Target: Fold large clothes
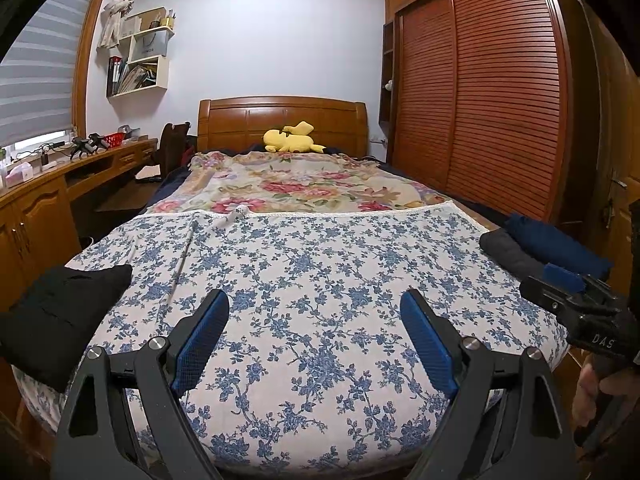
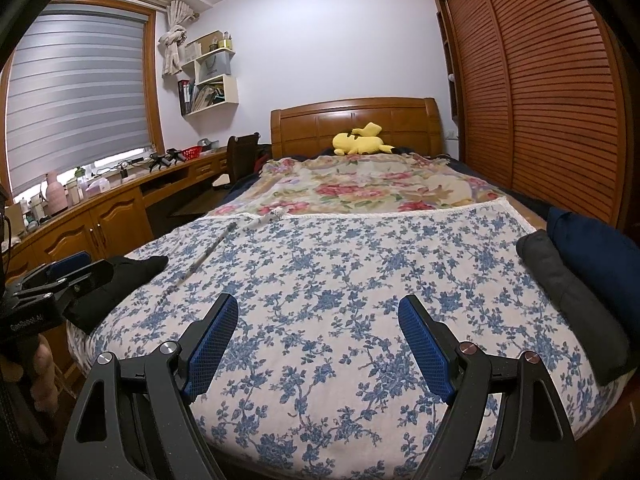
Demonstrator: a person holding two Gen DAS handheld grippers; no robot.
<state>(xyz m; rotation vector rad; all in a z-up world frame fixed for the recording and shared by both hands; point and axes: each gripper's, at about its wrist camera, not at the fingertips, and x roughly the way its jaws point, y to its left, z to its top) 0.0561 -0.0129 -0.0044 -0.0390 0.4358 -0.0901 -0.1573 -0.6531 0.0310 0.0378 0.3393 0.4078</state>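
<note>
A black garment (image 1: 60,312) lies bunched at the left edge of the bed's blue-flowered sheet (image 1: 320,264); it also shows in the right wrist view (image 2: 120,280). A folded grey garment (image 1: 508,252) and a folded navy one (image 1: 556,244) lie at the right edge, and the right wrist view shows the same grey garment (image 2: 572,296) and navy one (image 2: 596,248). My left gripper (image 1: 314,308) is open and empty above the near end of the sheet, right of the black garment. My right gripper (image 2: 318,312) is open and empty, left of the grey garment.
A flowered blanket (image 1: 296,188) covers the far half of the bed, with a yellow plush toy (image 1: 290,140) at the wooden headboard (image 1: 280,116). A wooden desk (image 1: 60,176) runs along the left. A slatted wardrobe (image 1: 480,92) stands on the right.
</note>
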